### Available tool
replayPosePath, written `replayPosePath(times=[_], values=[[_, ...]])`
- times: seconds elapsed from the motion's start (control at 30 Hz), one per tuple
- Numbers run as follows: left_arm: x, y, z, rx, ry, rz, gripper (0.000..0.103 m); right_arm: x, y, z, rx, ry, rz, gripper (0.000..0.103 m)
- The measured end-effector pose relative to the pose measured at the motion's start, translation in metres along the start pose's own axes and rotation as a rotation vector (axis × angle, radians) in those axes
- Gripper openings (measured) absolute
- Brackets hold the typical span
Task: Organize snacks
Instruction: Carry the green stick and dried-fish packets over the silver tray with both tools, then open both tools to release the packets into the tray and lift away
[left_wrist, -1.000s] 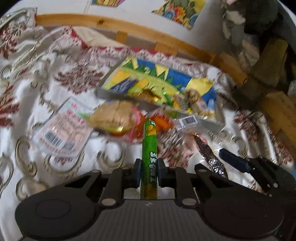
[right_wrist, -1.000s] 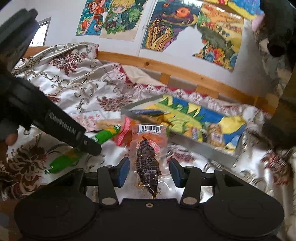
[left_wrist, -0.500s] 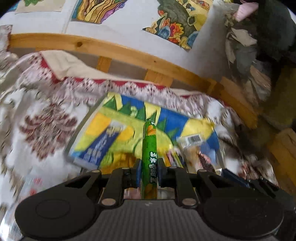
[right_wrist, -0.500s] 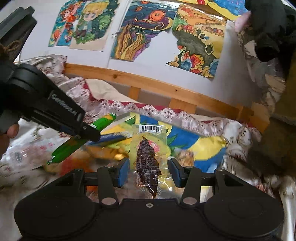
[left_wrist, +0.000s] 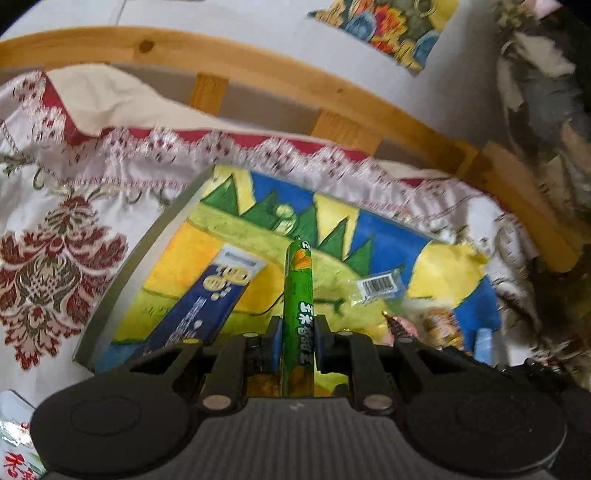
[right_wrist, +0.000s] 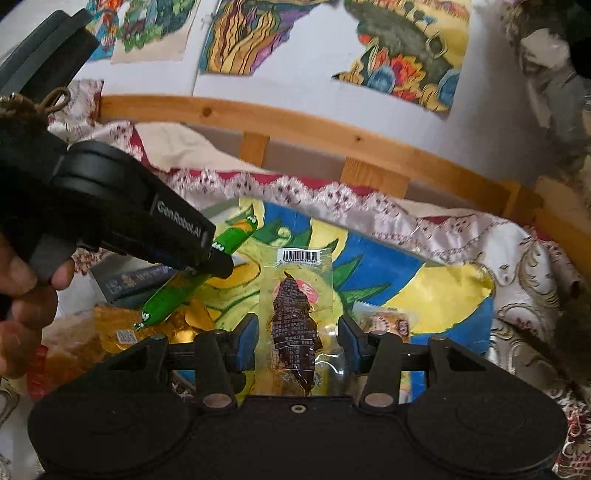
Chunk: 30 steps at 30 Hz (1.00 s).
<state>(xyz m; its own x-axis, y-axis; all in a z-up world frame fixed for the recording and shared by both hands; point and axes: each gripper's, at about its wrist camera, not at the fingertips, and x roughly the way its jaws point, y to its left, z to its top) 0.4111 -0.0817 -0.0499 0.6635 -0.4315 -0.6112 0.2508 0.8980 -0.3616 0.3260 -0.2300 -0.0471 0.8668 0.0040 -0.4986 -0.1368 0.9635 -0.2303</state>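
Note:
My left gripper (left_wrist: 297, 343) is shut on a green sausage stick (left_wrist: 297, 295), held above the painted tray (left_wrist: 384, 251). From the right wrist view the left gripper (right_wrist: 218, 260) and the stick (right_wrist: 177, 288) hang over the tray's left part. My right gripper (right_wrist: 297, 341) holds a clear packet of dark dried meat (right_wrist: 295, 325) between its blue pads; the jaws stand wide on the packet's edges. The same packet shows in the left wrist view (left_wrist: 384, 291). The tray (right_wrist: 443, 291) lies under both.
A blue snack pack (left_wrist: 207, 306) lies in the tray. Gold and orange packets (right_wrist: 122, 332) lie at the tray's left front. A patterned cloth (left_wrist: 55, 266) covers the bed. A wooden rail (left_wrist: 332, 92) runs behind. A white packet (left_wrist: 14, 454) lies at lower left.
Both grippers have lifted their snacks from the cloth and moved forward over the painted tray. The pile of packets has dropped out of the left view.

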Motion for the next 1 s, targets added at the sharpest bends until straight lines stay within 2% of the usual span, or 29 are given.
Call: replayPosePath(times=[0.33, 0.37, 0.4, 0.43, 0.47, 0.5, 0.53, 0.6, 0.7, 0.8, 0.9, 1.0], values=[[0.006, 0.001, -0.001, -0.007, 0.012, 0.020, 0.018, 0.019, 0.006, -0.006, -0.003, 0.054, 0.003, 0.050], [0.006, 0.002, 0.000, -0.014, 0.020, 0.019, 0.021, 0.020, 0.006, -0.007, 0.000, 0.061, -0.002, 0.050], [0.004, 0.003, 0.001, -0.029, 0.029, 0.010, 0.026, 0.020, 0.005, -0.007, 0.002, 0.066, -0.009, 0.051], [0.000, 0.004, 0.001, -0.042, 0.025, -0.010, 0.036, 0.018, 0.004, -0.007, 0.005, 0.068, -0.015, 0.055], [-0.005, 0.005, 0.002, -0.049, 0.013, -0.018, 0.043, 0.014, 0.003, -0.007, 0.009, 0.062, -0.019, 0.064], [-0.011, 0.005, 0.002, -0.055, -0.005, -0.013, 0.058, 0.009, 0.001, -0.007, 0.014, 0.049, -0.020, 0.073], [-0.017, 0.006, 0.003, -0.062, -0.022, -0.004, 0.063, 0.005, -0.001, -0.007, 0.023, 0.037, -0.021, 0.076], [-0.030, 0.006, 0.004, -0.077, -0.042, -0.004, 0.065, -0.008, -0.006, -0.005, 0.047, 0.014, -0.022, 0.079], [-0.053, 0.005, 0.006, -0.076, -0.081, -0.002, 0.074, -0.033, -0.010, 0.000, 0.069, -0.039, -0.036, 0.084], [-0.083, 0.000, 0.005, -0.044, -0.149, 0.013, 0.086, -0.065, -0.014, 0.007, 0.094, -0.107, -0.043, 0.091], [-0.115, -0.007, 0.001, -0.006, -0.210, 0.021, 0.091, -0.098, -0.018, 0.014, 0.126, -0.177, -0.052, 0.099], [-0.150, -0.013, -0.007, 0.038, -0.286, 0.041, 0.101, -0.132, -0.018, 0.018, 0.138, -0.242, -0.059, 0.102]])
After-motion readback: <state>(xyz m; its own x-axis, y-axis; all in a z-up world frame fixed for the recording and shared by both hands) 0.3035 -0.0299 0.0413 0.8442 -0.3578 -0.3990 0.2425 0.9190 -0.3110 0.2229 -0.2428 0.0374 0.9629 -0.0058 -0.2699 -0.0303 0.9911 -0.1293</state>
